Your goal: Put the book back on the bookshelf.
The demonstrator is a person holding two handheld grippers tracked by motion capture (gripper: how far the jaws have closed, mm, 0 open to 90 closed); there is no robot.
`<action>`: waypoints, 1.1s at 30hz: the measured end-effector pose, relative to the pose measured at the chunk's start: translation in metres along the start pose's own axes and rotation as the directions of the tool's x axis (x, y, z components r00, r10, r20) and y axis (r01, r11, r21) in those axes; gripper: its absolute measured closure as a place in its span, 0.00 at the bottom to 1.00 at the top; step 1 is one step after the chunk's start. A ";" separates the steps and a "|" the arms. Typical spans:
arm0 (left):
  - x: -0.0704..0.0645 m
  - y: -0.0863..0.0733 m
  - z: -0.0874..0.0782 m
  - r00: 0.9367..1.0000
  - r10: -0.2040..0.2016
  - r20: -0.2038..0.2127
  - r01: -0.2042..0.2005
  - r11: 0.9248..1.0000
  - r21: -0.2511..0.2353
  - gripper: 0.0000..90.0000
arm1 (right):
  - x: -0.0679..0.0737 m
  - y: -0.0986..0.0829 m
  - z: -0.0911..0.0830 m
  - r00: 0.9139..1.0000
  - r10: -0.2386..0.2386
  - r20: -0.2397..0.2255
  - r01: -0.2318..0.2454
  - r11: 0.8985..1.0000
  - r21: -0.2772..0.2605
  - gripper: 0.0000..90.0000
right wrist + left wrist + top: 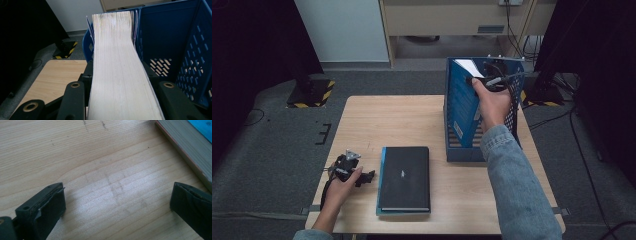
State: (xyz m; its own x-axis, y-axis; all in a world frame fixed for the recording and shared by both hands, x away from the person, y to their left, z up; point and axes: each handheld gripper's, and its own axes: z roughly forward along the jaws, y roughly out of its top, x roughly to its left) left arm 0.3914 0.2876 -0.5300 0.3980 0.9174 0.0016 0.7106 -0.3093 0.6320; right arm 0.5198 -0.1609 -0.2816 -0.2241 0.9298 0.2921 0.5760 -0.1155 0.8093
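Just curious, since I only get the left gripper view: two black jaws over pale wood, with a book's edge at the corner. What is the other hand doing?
Observer: The right tool is shut on a thick blue paperback book, which stands tilted inside a blue perforated plastic file box.
Operator: Is that the book at my corner?
Observer: No. Yours is a black hardcover book lying flat on the light wooden table, beside the left tool.
Operator: Where is the box from there?
Observer: At the table's far right, beyond the black book.
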 end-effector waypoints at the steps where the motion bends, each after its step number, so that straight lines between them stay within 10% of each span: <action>1: 0.000 0.000 0.000 1.000 0.001 0.001 -0.001 1.000 0.000 0.00 | 0.001 0.000 0.000 1.000 0.000 0.000 0.000 1.000 0.001 0.65; 33: -0.003 0.002 0.001 1.000 0.015 0.012 -0.015 1.000 0.002 0.00 | -0.012 -0.040 0.026 1.000 0.020 0.010 -0.020 1.000 0.019 0.65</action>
State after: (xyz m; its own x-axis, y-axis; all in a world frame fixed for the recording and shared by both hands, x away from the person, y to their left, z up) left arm 0.3923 0.2843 -0.5299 0.4157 0.9095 0.0021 0.7054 -0.3239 0.6305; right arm 0.5200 -0.1586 -0.3304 -0.2048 0.9308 0.3028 0.5955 -0.1270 0.7932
